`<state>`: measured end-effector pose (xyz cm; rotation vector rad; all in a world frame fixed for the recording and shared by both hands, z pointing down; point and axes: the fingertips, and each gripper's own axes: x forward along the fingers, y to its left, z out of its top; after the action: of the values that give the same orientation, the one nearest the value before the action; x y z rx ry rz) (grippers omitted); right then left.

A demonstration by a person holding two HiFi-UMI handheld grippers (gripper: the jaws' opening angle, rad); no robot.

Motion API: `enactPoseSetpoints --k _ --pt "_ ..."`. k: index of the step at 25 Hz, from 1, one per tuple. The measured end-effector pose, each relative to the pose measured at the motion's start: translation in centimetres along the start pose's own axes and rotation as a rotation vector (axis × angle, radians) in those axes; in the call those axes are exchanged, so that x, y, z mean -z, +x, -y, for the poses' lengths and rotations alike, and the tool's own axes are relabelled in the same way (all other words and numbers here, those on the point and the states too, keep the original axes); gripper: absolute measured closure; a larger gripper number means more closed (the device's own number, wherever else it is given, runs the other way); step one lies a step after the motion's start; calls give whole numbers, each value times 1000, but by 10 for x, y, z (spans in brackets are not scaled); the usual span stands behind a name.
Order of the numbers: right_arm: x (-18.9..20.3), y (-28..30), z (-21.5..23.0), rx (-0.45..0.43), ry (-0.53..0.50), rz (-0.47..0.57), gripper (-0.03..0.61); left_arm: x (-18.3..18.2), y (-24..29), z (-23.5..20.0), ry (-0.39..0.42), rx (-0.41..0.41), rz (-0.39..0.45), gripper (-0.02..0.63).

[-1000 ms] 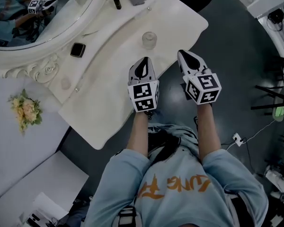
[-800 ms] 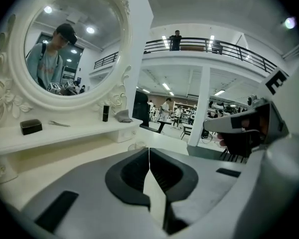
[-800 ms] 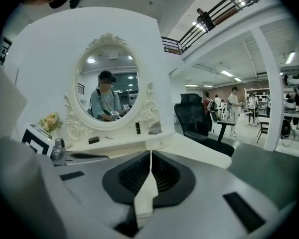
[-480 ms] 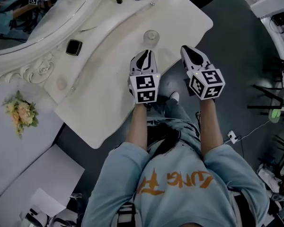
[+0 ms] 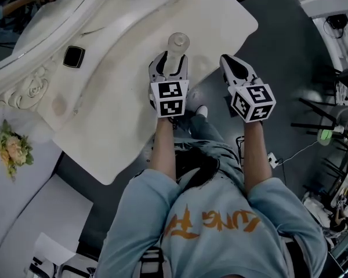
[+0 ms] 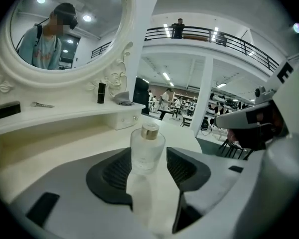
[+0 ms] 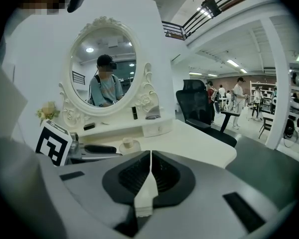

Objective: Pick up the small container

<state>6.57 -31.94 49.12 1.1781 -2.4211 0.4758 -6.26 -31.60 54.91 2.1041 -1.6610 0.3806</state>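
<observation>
Small container [image 5: 178, 42] upright on white surface [image 5: 116, 103], near the front edge, straight ahead of left hand-held gripper [image 5: 169, 61]. Clear glass body, gold-toned cap; glass see-through, contents not readable, fill level unclear. In left gripper view: small container [image 6: 147, 151] standing between the parted jaws of left hand-held gripper [image 6: 148, 167], out near the tips. Jaws wide apart, a ribbed dark pad on either side, narrow gap to the glass on the right, left side very close; actual contact not confirmable. Not clamped, base on surface [image 6: 65, 148]. Right hand-held gripper [image 5: 227, 62] off the surface edge, over dark floor, beside the left one and apart from it. In right gripper view: right hand-held gripper [image 7: 150, 176] with jaws pressed together, pads meeting along a thin seam, nothing held. Cap of small container [image 7: 128, 144] visible there past the jaws, to the left, next to the left hand-held gripper's jaw [image 7: 97, 149] and its marker cube [image 7: 54, 142]. Raised shelf at back of surface under oval mirror [image 6: 65, 29]: small black box [image 5: 73, 56], dark tube [image 6: 100, 92] upright, folded grey cloth [image 6: 123, 99]. Flower bunch [image 5: 11, 149] left of the surface. Black office chair [image 7: 197, 106] beyond the far end.
</observation>
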Motion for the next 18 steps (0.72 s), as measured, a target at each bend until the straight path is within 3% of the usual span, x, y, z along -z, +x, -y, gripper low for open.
enactPoseSetpoints --k 3,8,18 --pt "4 5 3 14 -6 -17 549 0 12 -5 39 1 -5 337" --pt "8 12 3 23 -12 -36 548 -5 32 -9 87 46 -16 300" --pt "11 8 23 88 19 -44 548 -10 60 3 157 117 -37 295"
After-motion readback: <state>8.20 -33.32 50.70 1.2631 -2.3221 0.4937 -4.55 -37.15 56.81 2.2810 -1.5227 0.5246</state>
